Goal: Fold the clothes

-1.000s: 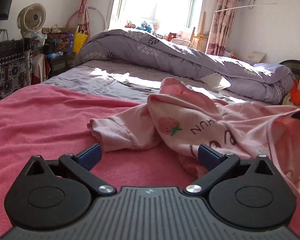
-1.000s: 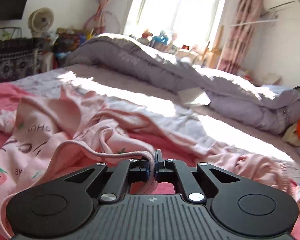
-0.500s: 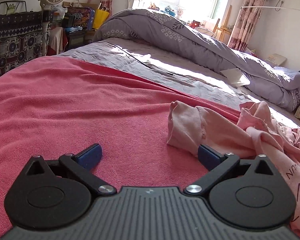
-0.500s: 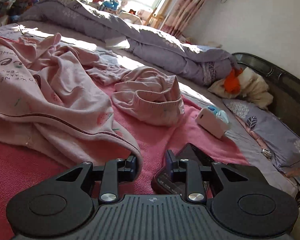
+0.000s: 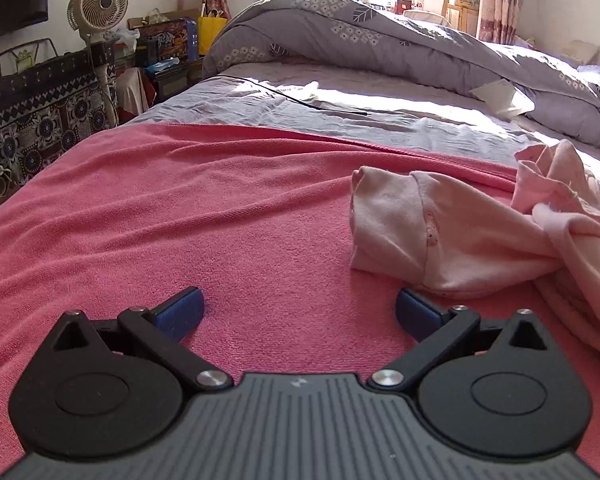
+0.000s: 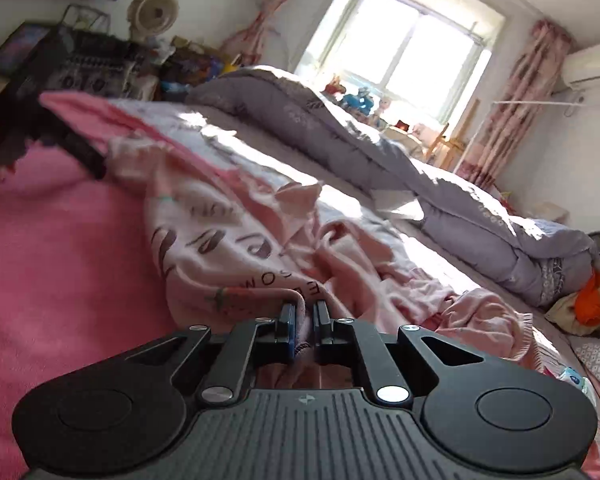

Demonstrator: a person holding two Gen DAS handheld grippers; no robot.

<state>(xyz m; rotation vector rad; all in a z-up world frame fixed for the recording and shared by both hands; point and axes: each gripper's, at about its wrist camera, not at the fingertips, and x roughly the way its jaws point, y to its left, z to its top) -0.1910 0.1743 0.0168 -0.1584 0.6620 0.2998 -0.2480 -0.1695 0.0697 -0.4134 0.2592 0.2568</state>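
Pinching a fold of the pink shirt (image 6: 236, 240) at lower centre, the right gripper (image 6: 303, 320) is closed. Left gripper (image 5: 299, 312) spread wide, empty, over the pink blanket (image 5: 180, 220); sleeve (image 5: 420, 224) centre right.

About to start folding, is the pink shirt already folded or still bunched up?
Bunched up: the pink shirt lies crumpled, its edge pinched in the right gripper.
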